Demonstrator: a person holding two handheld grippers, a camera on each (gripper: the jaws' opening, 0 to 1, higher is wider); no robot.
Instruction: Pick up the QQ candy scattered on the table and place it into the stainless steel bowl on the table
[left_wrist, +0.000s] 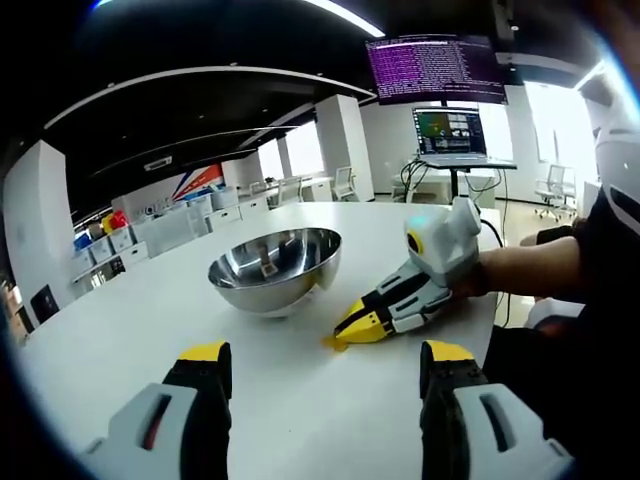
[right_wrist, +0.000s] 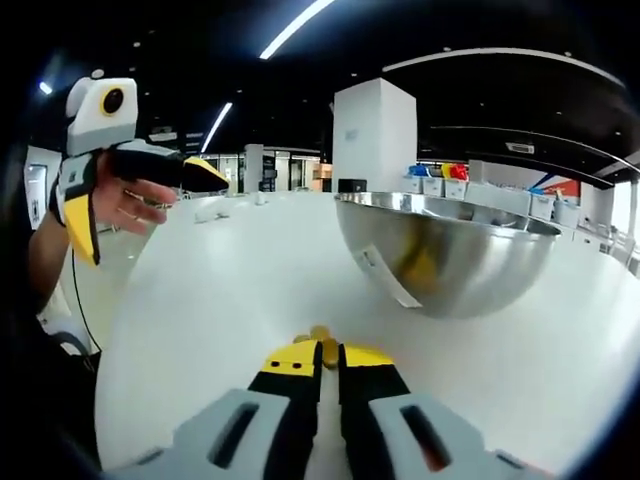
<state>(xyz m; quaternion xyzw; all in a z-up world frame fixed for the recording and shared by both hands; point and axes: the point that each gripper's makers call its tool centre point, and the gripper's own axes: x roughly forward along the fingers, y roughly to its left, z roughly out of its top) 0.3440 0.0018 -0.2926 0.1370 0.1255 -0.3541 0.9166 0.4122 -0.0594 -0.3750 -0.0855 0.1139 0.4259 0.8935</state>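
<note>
The stainless steel bowl (left_wrist: 275, 268) stands on the white table (left_wrist: 300, 420), with nothing showing inside it. In the left gripper view my left gripper (left_wrist: 322, 358) is held open above the near table, nothing between its jaws. My right gripper (left_wrist: 345, 328) rests low on the table just right of the bowl, its yellow tips closed over a small yellow QQ candy (left_wrist: 335, 343). In the right gripper view that candy (right_wrist: 320, 344) sits pinched between the right gripper (right_wrist: 328, 356) tips, with the bowl (right_wrist: 445, 250) ahead to the right. The left gripper (right_wrist: 150, 215) hovers open at upper left.
A person's forearm (left_wrist: 530, 268) reaches in from the right. Beyond the table's far edge stand a laptop (left_wrist: 450, 135) on a stand, a wall screen (left_wrist: 435, 68), chairs and a white pillar (right_wrist: 375, 135). Shelves with coloured bins (left_wrist: 100, 235) line the left wall.
</note>
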